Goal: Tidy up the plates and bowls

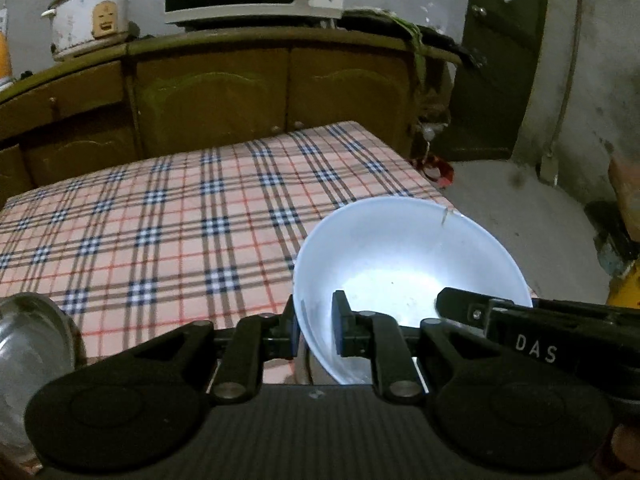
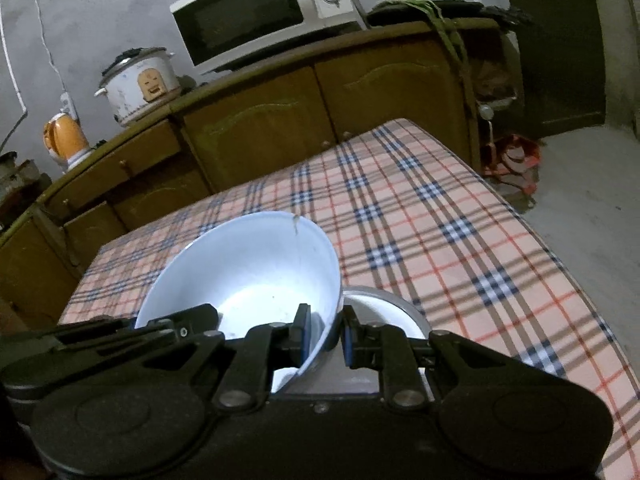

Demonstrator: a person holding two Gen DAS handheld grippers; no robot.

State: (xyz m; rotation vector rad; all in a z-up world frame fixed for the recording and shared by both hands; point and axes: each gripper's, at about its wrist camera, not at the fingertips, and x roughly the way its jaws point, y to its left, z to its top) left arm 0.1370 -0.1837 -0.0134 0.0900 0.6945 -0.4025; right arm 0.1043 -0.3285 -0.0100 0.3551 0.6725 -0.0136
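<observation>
Two hand-held grippers pinch one white bowl's [image 1: 404, 264] rim from opposite sides: left hand-held gripper [image 1: 317, 330], right hand-held gripper [image 2: 325, 334], both level and clenched. Beneath the tilted bowl sits a steel bowl [image 2: 394, 312]; beyond it the checked table [image 1: 168, 216] runs to its edges.

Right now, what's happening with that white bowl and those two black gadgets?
A person holds a pair of tongs in each hand, and both are on the same white bowl. The left tongs pinch its rim on one side, the right tongs pinch the opposite side. The bowl sits tilted above the checked tablecloth, with a metal bowl just beneath it. Another shiny metal dish sits off to the left.
</observation>
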